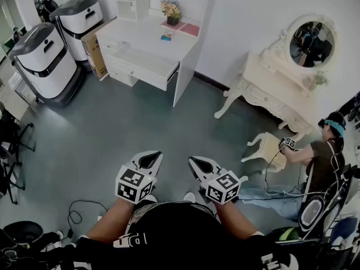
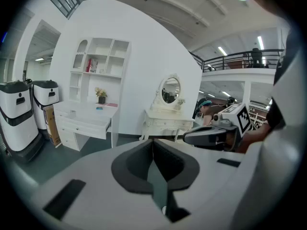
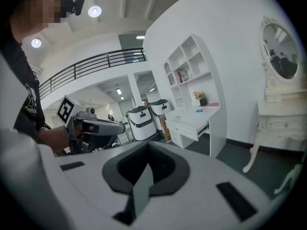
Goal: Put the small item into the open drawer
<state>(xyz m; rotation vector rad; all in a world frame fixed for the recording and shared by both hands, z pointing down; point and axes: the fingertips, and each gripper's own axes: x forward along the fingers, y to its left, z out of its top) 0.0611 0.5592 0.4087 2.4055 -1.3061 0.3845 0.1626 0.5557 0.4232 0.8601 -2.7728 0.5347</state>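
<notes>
Close in against the person's body, the left gripper (image 1: pixel 149 160) and the right gripper (image 1: pixel 201 165) are hanging side by side, each with its jaws pressed together on nothing, both aiming slightly downward across the grey floor (image 1: pixel 112 134). Well beyond them, ahead and a little leftward, the white desk (image 1: pixel 135 38) is standing with its open drawer (image 1: pixel 140 61) jutting out toward the room. The small item (image 1: pixel 166 36), a bluish speck, is lying on the desktop behind the drawer, near a flower pot (image 1: pixel 171 11). The left gripper is probably sitting marginally nearer its line. The item's long axis is too small to read. The head view is looking down into the drawer, while both gripper views are catching it only from the side, its inside hidden
</notes>
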